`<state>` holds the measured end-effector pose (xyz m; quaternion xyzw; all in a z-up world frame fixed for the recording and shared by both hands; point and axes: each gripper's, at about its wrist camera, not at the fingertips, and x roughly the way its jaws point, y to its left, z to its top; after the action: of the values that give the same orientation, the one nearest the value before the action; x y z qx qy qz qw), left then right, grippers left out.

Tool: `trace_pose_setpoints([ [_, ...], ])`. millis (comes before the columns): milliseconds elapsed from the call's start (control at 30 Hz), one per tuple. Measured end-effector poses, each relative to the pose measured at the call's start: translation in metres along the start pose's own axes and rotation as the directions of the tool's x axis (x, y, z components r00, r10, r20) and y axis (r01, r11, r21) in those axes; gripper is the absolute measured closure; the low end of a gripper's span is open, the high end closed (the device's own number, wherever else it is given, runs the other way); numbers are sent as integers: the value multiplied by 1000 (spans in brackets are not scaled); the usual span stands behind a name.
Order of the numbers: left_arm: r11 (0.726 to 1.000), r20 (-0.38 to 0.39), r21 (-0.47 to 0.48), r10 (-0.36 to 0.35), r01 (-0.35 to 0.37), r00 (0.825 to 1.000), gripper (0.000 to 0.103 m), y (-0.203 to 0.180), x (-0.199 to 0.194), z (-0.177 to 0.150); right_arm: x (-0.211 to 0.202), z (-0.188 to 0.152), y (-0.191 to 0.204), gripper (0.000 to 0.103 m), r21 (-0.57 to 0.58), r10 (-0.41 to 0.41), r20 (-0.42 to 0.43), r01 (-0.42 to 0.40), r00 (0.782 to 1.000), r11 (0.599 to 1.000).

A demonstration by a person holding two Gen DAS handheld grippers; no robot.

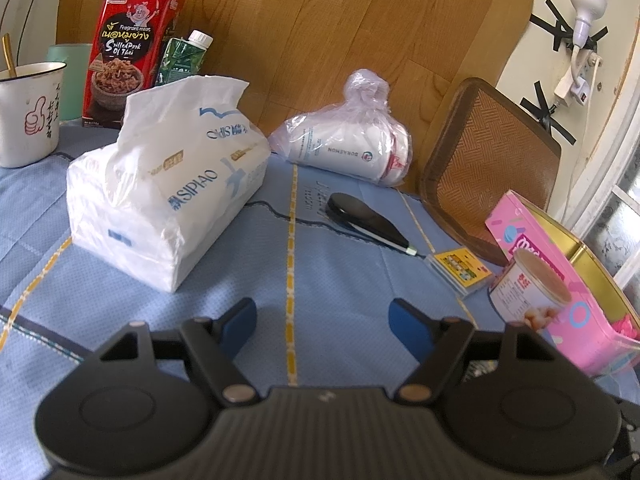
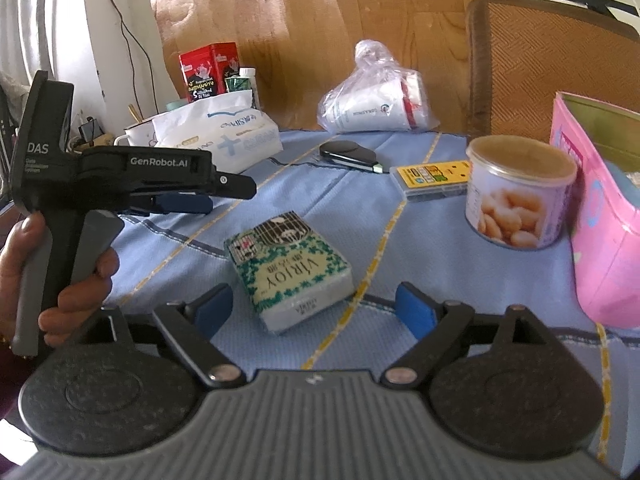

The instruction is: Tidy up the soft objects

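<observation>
**Q:** Between your right tongs [image 2: 314, 310], what lies ready?

**A:** Both blue pads stand spread wide and grip nothing. The small green tissue pack [image 2: 289, 270] lies flat on the blue cloth of the desk [image 2: 420, 240], its near end reaching into the gap between the pads, set slightly askew to them.

**Q:** And your left tongs [image 1: 322, 320]?

**A:** Likewise released and empty, hovering low over bare cloth. The large white tissue pack [image 1: 168, 196] sits ahead and to the left, well apart from the pads, one sheet standing up from its slot.

**Q:** How should you take the small pack well?

**A:** It probably yields under pressure, so turn your wrist until the pads face its long sides, advance until they bracket its middle, then close gently; a grip on the near end alone would likely let it sag or twist.

**Q:** What needs minding around it?

**A:** The round can [image 2: 520, 196] and the pink box [image 2: 600, 216] stand to the right, the yellow card box [image 2: 432, 178] and the bagged cups [image 2: 376, 104] farther back. Lift clear before you carry it sideways.
</observation>
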<state>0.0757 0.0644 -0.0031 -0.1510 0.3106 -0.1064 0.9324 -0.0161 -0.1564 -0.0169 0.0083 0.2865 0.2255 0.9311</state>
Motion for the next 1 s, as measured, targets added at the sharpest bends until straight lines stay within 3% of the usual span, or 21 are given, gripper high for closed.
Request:
trace_pose_setpoints([
  [567,1000,0,0,-1,1,1000,28,1,0,0,1,0,1,12,0,5,4,-5,1000,1000],
  [767,996,-4,-57,-62,62,998,28,13,-7,0,1,-1,6,12,-29,-16,-6,16,1000,999],
  [1000,989,11,48,-144,143,990,28,-15,-42,-7,-2,-3,8,12,-40,-9,-12,8,1000,999],
])
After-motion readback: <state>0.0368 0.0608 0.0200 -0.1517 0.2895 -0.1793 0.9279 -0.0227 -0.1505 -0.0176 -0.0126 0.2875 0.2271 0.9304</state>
